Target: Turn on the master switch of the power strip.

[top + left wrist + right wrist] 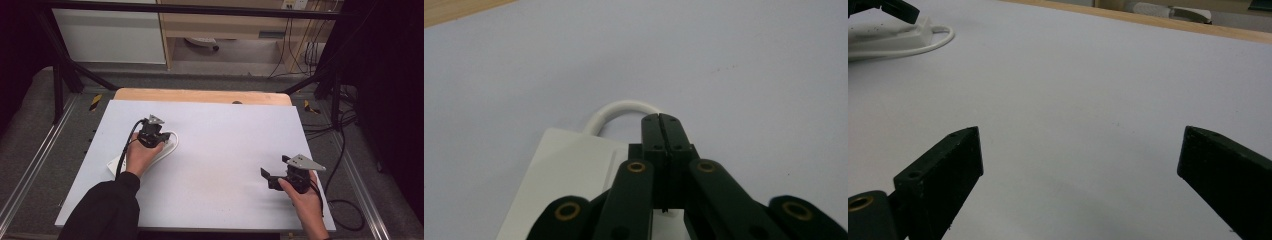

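Note:
A flat white block [167,146] with a white cable [174,135] looped off its far end lies on the left half of the table. My left gripper [155,136] is down over it with its jaws pressed together. In the left gripper view the shut jaw tips [660,120] rest over the block's [569,170] far right corner, just in front of the cable loop [624,106], with nothing visible between them. My right gripper [268,176] hovers near the front right of the table, open [1080,150] and empty. Its view shows the block [888,37] and cable [933,45] far off.
The table is covered with a pale sheet [220,150], with a wooden edge [200,95] at the back. Black frame posts [57,85] and floor cables [345,145] flank the table. A wooden cabinet [225,25] stands behind.

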`<state>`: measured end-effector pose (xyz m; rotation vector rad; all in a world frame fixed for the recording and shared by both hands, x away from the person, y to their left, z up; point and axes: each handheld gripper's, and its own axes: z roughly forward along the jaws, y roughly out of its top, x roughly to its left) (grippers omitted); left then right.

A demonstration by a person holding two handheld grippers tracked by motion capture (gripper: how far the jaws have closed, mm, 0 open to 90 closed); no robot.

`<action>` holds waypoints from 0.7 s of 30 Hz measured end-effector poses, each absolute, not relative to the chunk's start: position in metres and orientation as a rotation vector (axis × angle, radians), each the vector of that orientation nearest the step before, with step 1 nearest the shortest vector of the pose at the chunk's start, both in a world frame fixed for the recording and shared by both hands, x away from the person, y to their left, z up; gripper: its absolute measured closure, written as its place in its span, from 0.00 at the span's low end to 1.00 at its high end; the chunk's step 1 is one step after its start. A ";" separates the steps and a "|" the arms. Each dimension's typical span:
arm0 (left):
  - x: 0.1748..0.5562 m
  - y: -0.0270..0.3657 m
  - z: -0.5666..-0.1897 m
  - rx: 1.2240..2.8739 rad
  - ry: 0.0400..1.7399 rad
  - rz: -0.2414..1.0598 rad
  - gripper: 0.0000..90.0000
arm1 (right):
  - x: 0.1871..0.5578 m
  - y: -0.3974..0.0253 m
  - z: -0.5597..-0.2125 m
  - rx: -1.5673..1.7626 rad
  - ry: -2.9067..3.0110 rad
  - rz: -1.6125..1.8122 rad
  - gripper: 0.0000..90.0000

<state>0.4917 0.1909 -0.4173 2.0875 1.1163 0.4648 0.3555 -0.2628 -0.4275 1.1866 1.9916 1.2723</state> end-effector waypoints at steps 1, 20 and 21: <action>0.492 0.191 -0.417 2.084 1.113 0.463 1.00 | 0.356 -0.263 -0.428 1.187 1.992 1.272 0.05; 0.490 0.189 -0.411 1.993 1.096 0.501 0.53 | 0.356 -0.263 -0.428 1.187 1.992 1.271 0.05; 0.490 0.189 -0.411 1.989 1.094 0.502 0.51 | 0.356 -0.263 -0.428 1.187 1.993 1.271 0.05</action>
